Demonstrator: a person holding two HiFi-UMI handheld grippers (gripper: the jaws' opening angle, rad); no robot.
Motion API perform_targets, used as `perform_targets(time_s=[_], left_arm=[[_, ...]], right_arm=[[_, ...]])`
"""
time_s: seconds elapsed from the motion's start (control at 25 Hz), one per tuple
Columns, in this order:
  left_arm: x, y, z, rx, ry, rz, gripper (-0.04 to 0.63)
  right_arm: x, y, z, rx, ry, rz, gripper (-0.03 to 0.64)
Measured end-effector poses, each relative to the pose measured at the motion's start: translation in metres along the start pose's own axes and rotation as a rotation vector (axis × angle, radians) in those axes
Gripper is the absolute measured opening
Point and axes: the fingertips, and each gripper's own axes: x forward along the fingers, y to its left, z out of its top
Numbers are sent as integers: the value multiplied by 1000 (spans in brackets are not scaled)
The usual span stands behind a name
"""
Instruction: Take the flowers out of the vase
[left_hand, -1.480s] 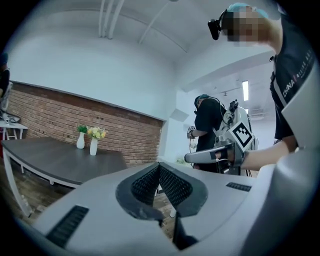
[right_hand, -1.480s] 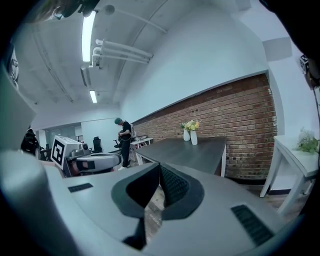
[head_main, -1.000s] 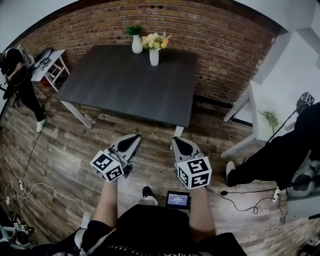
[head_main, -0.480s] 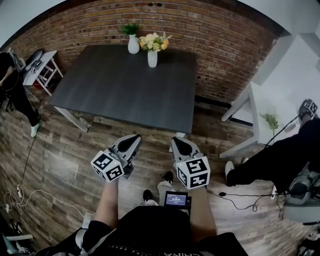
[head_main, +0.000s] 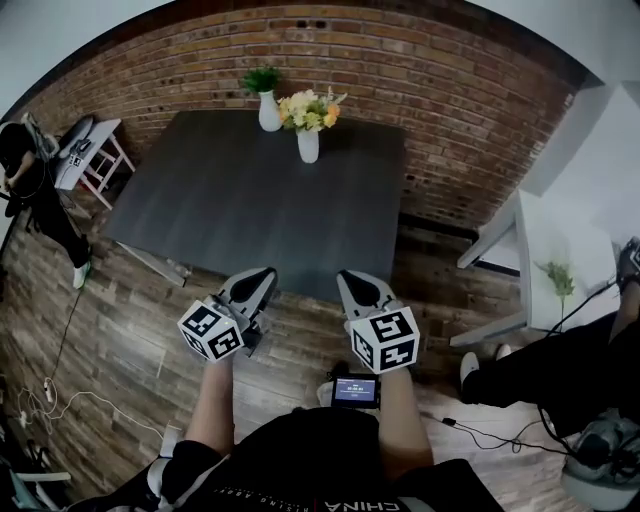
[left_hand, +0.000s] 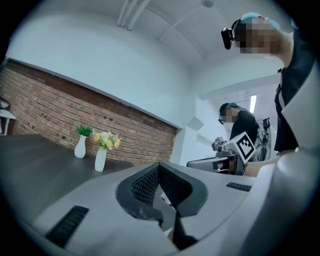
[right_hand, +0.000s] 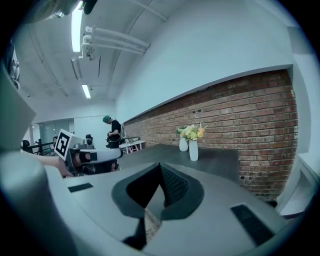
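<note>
Flowers (head_main: 308, 108), a soft bunch of yellow and cream, stand in a slim white vase (head_main: 308, 146) at the far edge of the dark matte square counter (head_main: 240, 200). Just beside it is a rounder white vase (head_main: 269, 112) with a green sprig, so I count two vases, both before the rough brick wall (head_main: 450, 90). My left gripper (head_main: 265, 272) and right gripper (head_main: 350, 277) hover by the counter's near edge above the wood-plank floor (head_main: 120, 330), well apart from the vase, each with ribbed dark jaws pressed together and empty.
</note>
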Motion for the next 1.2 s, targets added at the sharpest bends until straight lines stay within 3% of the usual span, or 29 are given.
perform_targets(time_s=[0.2, 0.36, 0.48, 0.8, 1.0, 1.2], left_arm=[[48, 27, 14, 29, 6, 35, 3], [71, 42, 1, 64, 76, 63, 3], [83, 56, 0, 30, 65, 54, 3], [130, 114, -5, 1, 85, -29, 3], [162, 163, 19, 0, 56, -144, 3], [187, 220, 40, 49, 107, -212, 3]], right_arm=[[38, -45, 28, 64, -76, 73, 6], [63, -71, 22, 96, -42, 69, 6], [81, -84, 18, 109, -19, 65, 6], [136, -118, 19, 123, 20, -16, 6], [186, -142, 48, 155, 7, -112, 6], [244, -146, 82, 143, 7, -168, 6]])
